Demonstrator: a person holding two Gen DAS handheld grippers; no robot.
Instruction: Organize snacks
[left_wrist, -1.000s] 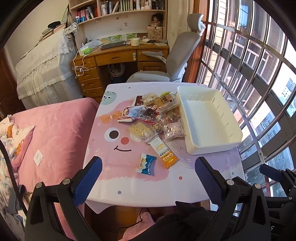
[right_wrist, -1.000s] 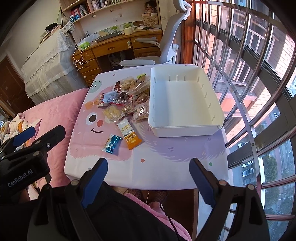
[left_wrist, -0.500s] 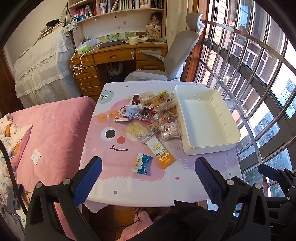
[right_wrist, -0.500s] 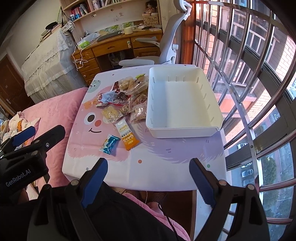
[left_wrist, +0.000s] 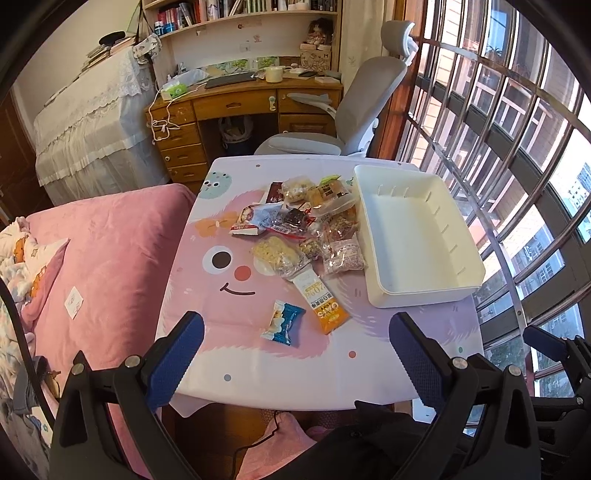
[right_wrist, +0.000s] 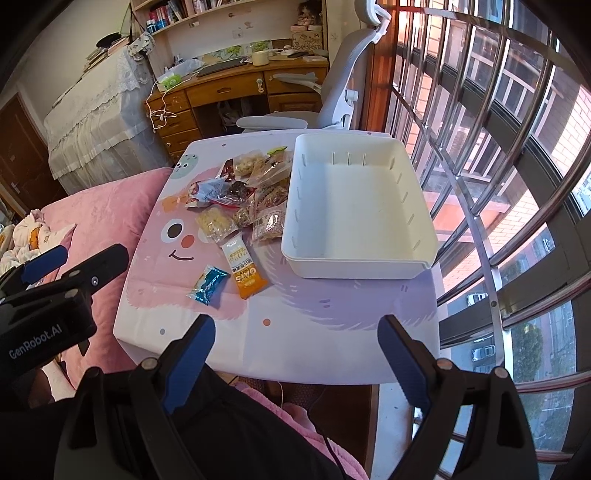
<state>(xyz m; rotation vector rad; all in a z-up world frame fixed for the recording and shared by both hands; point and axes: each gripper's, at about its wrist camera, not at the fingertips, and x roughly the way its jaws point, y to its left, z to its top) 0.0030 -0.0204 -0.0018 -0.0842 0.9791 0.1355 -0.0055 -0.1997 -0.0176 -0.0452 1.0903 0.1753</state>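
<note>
Fingers (left_wrist: 177, 350) spread, white bin (left_wrist: 424, 295) empty, snacks (left_wrist: 306, 229) beside

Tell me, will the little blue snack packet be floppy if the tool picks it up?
Probably floppy: the blue packet looks like thin crinkled wrapper with crimped ends. Likely light, since it is small and flat. Its shiny film may slip between the pads.

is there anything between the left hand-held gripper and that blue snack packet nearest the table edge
Nothing visible. The left hand-held gripper is open, hovering at the near table edge, and only bare tablecloth lies between it and the blue snack packet. The orange oat bar lies just right of the packet, not across the path.
</note>
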